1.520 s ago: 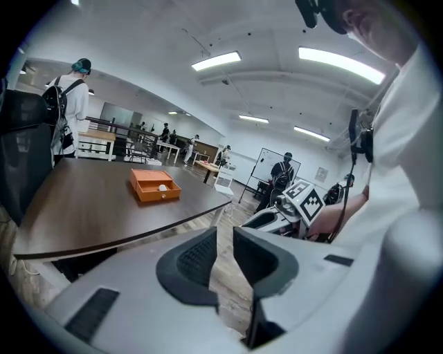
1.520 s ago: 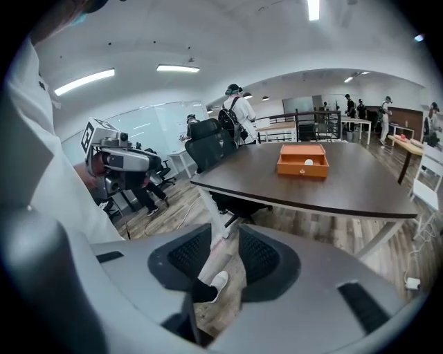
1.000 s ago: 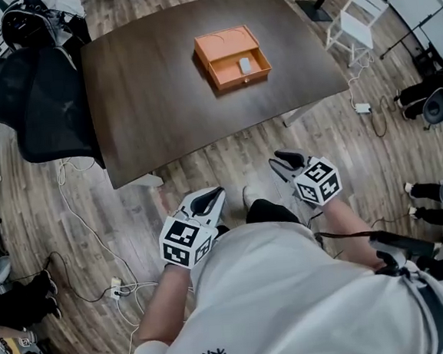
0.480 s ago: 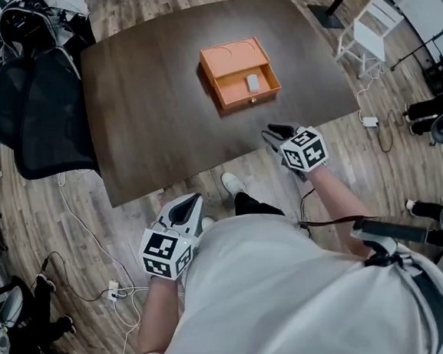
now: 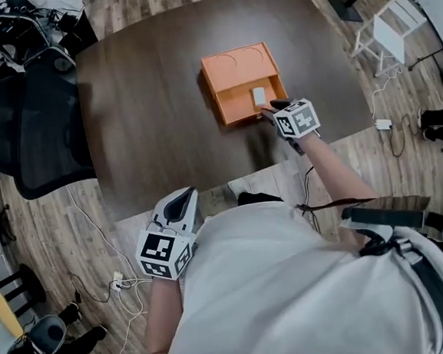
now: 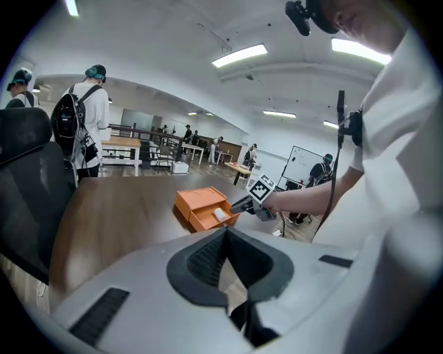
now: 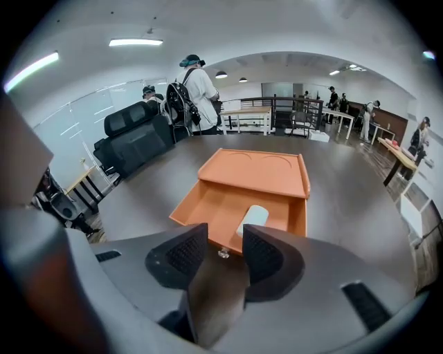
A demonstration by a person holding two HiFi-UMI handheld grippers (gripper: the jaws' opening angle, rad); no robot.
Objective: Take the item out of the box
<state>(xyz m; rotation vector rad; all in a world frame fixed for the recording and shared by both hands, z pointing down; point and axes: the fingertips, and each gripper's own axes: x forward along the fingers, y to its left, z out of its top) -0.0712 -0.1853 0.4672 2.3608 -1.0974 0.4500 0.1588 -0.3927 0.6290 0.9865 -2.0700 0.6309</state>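
Item (image 7: 254,216) in box (image 7: 208,207), lower end hidden

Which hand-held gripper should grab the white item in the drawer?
Right: the right hand-held gripper sits at the drawer front, jaws opening, empty, white item just ahead; left hand-held gripper hangs off-table.

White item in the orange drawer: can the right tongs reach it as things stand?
Probably yes. The drawer is pulled out, the white item lies uncovered, and the right tongs hover at its front edge, jaws opening with nothing between them. Only the low front wall intervenes; approach from above.
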